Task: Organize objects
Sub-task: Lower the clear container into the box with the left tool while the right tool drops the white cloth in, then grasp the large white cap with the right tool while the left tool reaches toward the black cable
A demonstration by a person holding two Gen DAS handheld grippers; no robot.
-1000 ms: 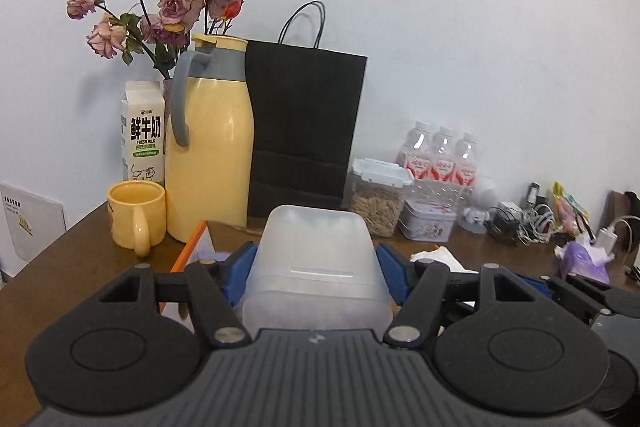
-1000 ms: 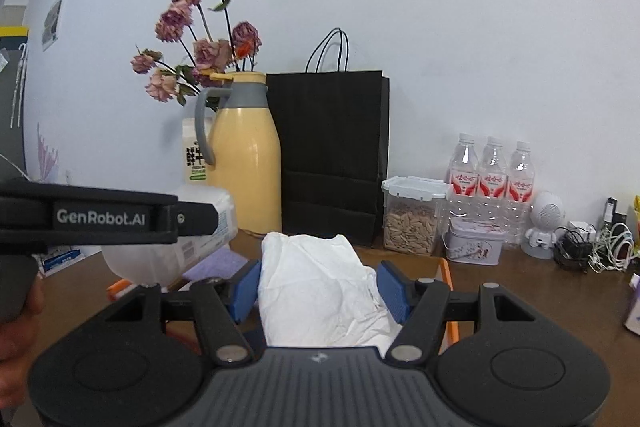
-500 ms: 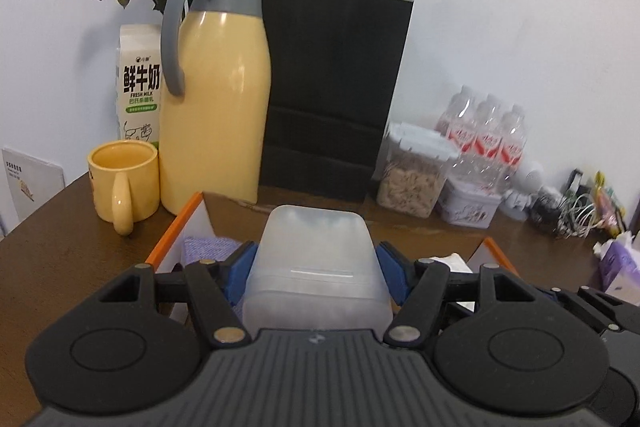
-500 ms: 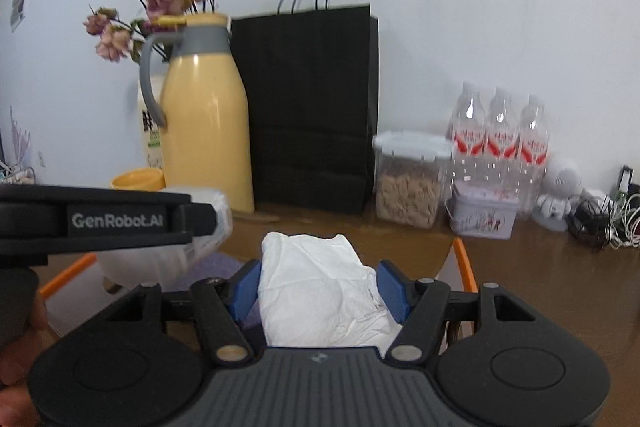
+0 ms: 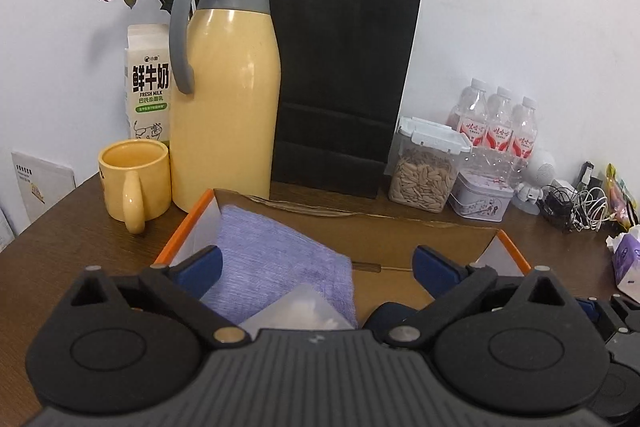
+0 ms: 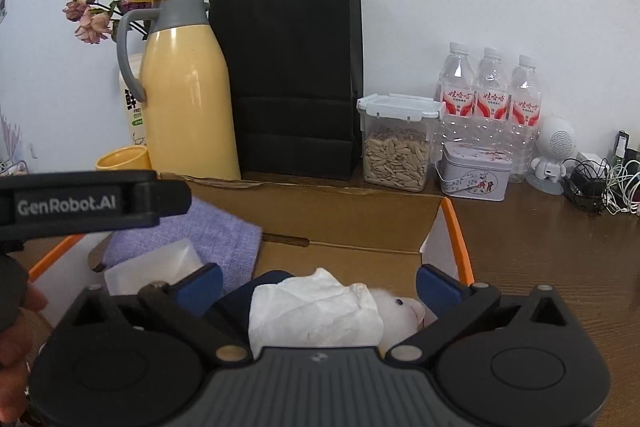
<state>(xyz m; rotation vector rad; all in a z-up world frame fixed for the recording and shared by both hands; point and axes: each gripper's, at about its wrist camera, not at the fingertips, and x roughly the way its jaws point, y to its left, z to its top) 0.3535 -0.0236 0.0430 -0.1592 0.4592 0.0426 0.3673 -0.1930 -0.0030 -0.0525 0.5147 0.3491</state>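
Both sets of fingers stand spread wide, having just opened: the left gripper [image 5: 316,263] has let go of a frosted plastic container [image 5: 298,311], which now lies below its fingers on a lavender cloth [image 5: 276,259] inside the orange-rimmed cardboard box [image 5: 400,227]; nothing is pinched between its blue pads. Right gripper [image 6: 318,283] likewise spread; the white crumpled tissue [image 6: 316,311] sits free between and below its fingers, resting in the same box [image 6: 452,227] on something dark blue, with a small white plush toy [image 6: 400,311] touching its right side. From the right wrist view, the container [image 6: 160,263] lies on the near edge of the cloth [image 6: 192,231], left of the tissue. Progress, as judged: container, cloth, tissue and plush are already in the box, so two placements look complete; both grippers are free for the next item. What remains is unclear. On the brown surface [image 6: 540,247] behind the box stand a yellow thermos jug [image 5: 226,83], yellow mug [image 5: 134,183], black paper bag [image 5: 340,83], a clip-lid jar of seeds [image 5: 424,167], a small printed tin [image 5: 480,195], three water bottles [image 5: 496,123] and a tangle of cables [image 5: 576,203]; whether any of these belong in the box cannot be told. Legible writing: milk carton [image 5: 150,87] reads "鲜牛奶 / FRESH MILK"; the left gripper's side [image 6: 68,205], seen from the right wrist view, reads "GenRobot.AI". Bottle labels are red and white, too small to read.
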